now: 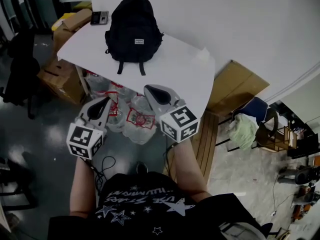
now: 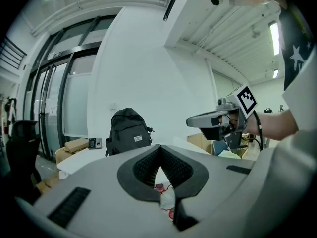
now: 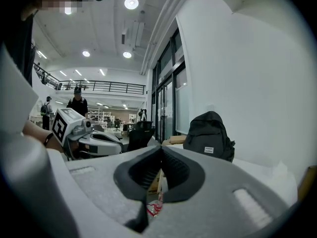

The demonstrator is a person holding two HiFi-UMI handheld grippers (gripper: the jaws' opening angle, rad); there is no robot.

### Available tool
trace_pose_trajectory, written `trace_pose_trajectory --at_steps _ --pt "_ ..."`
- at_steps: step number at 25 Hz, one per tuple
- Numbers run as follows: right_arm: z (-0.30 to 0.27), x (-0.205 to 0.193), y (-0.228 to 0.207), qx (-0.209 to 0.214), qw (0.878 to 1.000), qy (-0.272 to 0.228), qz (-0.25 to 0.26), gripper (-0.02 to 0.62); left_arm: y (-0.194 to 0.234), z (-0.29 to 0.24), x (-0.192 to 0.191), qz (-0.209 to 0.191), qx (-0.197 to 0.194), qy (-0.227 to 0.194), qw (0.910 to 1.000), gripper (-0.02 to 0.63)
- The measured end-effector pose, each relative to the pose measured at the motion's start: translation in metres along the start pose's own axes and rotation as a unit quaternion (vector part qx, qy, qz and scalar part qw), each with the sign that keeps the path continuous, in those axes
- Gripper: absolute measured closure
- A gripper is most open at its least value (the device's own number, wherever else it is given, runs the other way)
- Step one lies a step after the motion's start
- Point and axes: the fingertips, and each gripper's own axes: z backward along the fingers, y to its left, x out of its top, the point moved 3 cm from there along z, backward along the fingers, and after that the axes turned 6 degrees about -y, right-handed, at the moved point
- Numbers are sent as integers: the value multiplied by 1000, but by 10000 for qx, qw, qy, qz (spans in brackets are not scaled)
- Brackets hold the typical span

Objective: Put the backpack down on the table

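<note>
A black backpack (image 1: 133,29) with a small white label stands upright on the white table (image 1: 175,64), against the white wall. It also shows in the left gripper view as the backpack (image 2: 129,131) and in the right gripper view as the backpack (image 3: 209,136). Both grippers hang in front of the table's near edge, well short of the bag. My left gripper (image 1: 103,104) is shut with nothing in it, jaws meeting. My right gripper (image 1: 152,90) is also shut and empty. Each gripper sees the other: right gripper (image 2: 194,120), left gripper (image 3: 119,144).
A small dark device (image 1: 99,17) lies on the table's far left corner. Cardboard boxes (image 1: 62,74) stand left of the table. Plastic bags (image 1: 135,119) with red print sit under it. A wooden board (image 1: 232,86) leans at the right, by a chair with cloth (image 1: 245,126).
</note>
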Motion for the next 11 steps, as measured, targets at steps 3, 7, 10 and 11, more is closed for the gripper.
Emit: trace_pose_trajectory --at_steps 3,7,10,11 --pt "-5 6 21 9 10000 -35 -66 595 8 20 1 34 -30 31 10000 598" --pt "-10 16 51 24 9997 -158 -179 595 20 46 4 22 -33 22 10000 598" --pt "-10 15 71 11 9998 -154 -149 595 25 65 3 15 -42 18 10000 598" --pt "-9 14 77 0 9998 -145 -138 595 26 72 1 19 -45 18 10000 598"
